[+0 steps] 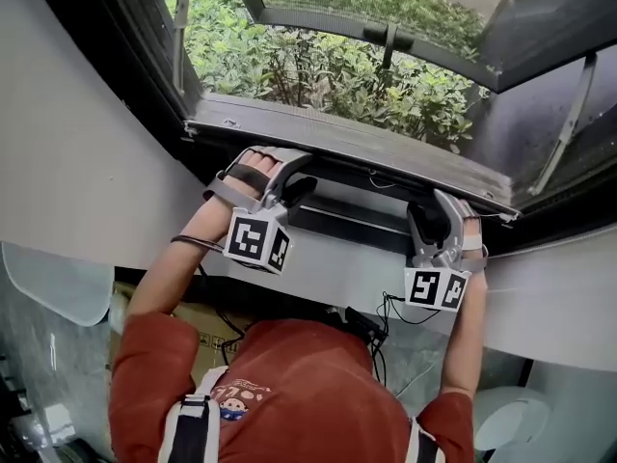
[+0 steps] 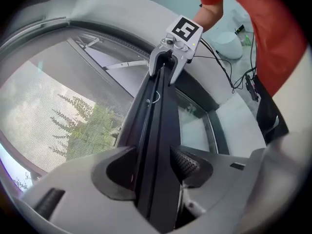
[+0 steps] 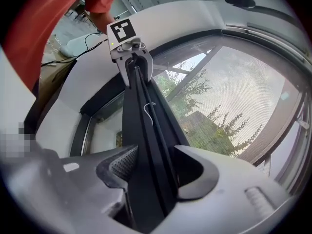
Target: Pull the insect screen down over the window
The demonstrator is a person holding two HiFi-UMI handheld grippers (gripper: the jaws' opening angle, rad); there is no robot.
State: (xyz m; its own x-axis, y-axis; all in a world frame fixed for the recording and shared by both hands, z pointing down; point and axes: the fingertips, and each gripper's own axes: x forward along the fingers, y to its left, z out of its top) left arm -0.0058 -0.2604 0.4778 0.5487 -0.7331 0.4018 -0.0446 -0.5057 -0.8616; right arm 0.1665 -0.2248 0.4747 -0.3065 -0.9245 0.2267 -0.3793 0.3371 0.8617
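- The window (image 1: 540,27) is open; the screen (image 3: 234,96) covers it only partly.
- Its bar (image 2: 157,130) sits low, near the sill.
- The left tool (image 2: 156,164) and right tool (image 3: 153,167) each pinch the bar; pull evenly, keeping it level.

Daylit scene, light came in through the window (image 1: 366,66), greenery beyond the window was bright and sharp, room below the window dimmer with soft shadows, insect screen (image 3: 234,96) across the window washed pale, both gripper views fisheye-bent with black vignetted corners, nearest foreground blurred.
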